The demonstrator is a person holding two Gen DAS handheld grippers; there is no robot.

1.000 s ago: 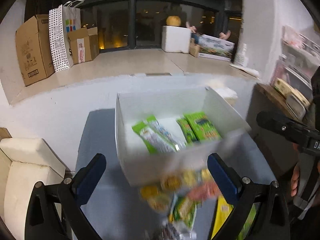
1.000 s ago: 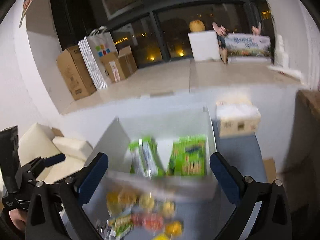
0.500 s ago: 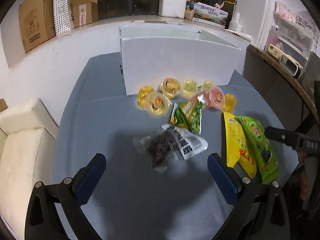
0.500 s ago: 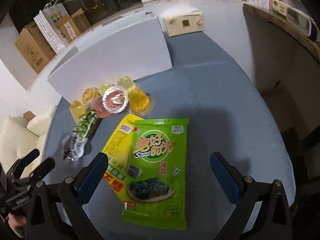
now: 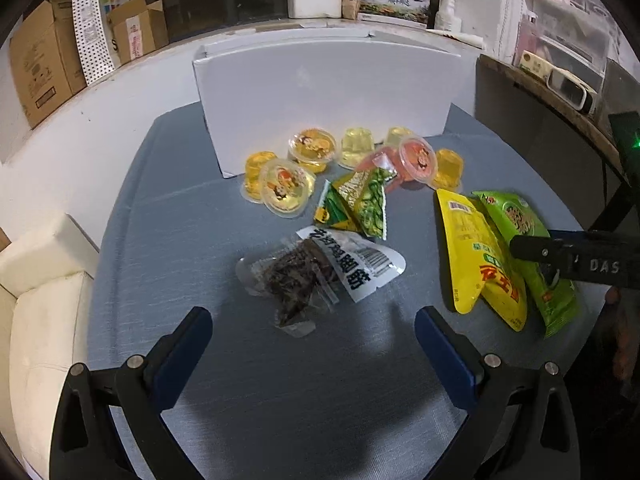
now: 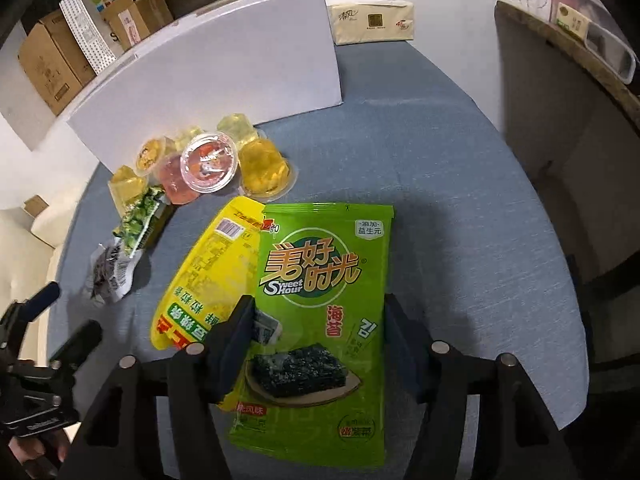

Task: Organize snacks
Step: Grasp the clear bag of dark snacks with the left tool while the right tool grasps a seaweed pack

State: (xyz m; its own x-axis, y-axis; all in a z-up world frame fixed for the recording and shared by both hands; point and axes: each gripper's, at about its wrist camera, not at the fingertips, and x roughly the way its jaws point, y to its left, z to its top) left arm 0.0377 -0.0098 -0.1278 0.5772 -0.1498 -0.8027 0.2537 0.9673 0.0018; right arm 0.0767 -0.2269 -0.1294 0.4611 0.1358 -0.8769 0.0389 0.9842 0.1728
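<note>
Right gripper (image 6: 318, 320): your jaws are closing, one on each long edge of the green seaweed bag (image 6: 320, 316); whether the pads press yet, you cannot tell.
Seaweed bag: lies flat on the blue table (image 6: 460, 200), overlapping the yellow packet (image 6: 200, 280) at its 9 o'clock. Likely light, puffed with air, slick film, brittle sheets inside. Pinch across the width near the lower half, gently.
Yellow packet: its right edge is tucked under the green bag, so it may drag along when you lift.
Left gripper (image 5: 314, 328): jaws wide apart, nothing between them, poised over the table.
Clear dark-snack packet (image 5: 316, 276): just beyond your left fingers at 12 o'clock. Thin crinkly film, soft; take it by the body, not the seal.
Small green packet (image 5: 356, 204): farther at 12, touching the cups.
Jelly cups (image 5: 312, 152): clustered against the box wall. Rigid but slippery, with peel lids; grip the sides.
White box (image 5: 320, 92): farthest, at 12 o'clock; probably the destination.
</note>
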